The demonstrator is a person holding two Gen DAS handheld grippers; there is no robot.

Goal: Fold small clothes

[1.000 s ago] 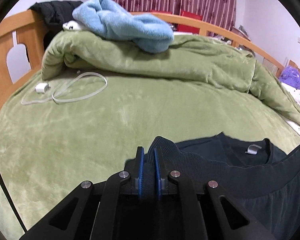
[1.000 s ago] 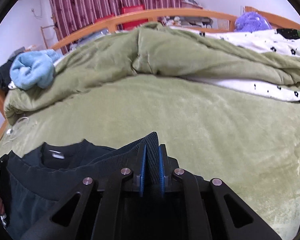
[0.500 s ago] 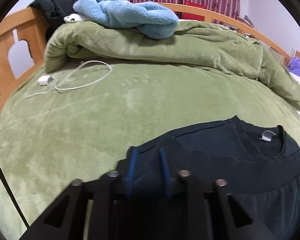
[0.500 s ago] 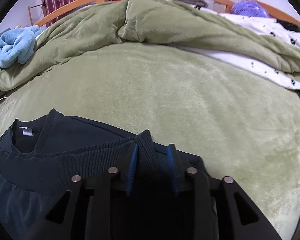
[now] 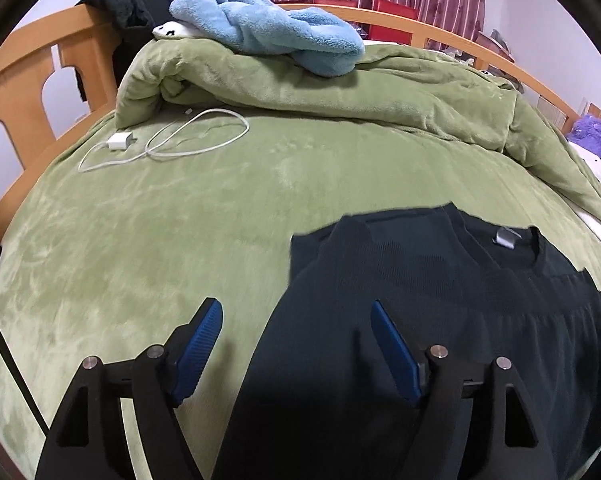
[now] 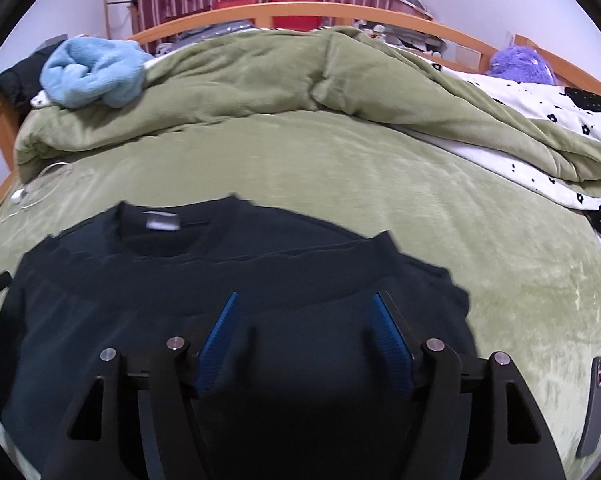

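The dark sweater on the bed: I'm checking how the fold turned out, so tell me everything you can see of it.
The dark sweater is navy-black knit, looking soft, with a ribbed round collar and a small pale label inside the neck. It lies on the green blanket, folded so its ribbed hem band runs across just below the collar. The right side looks slightly rumpled. The left gripper and right gripper hover over it with jaws wide apart, holding nothing. Whether the fingers touch the cloth cannot be told.

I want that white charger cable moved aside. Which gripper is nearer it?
Left. The left gripper has the charger cable ahead-left; the right gripper sits farther across the sweater.
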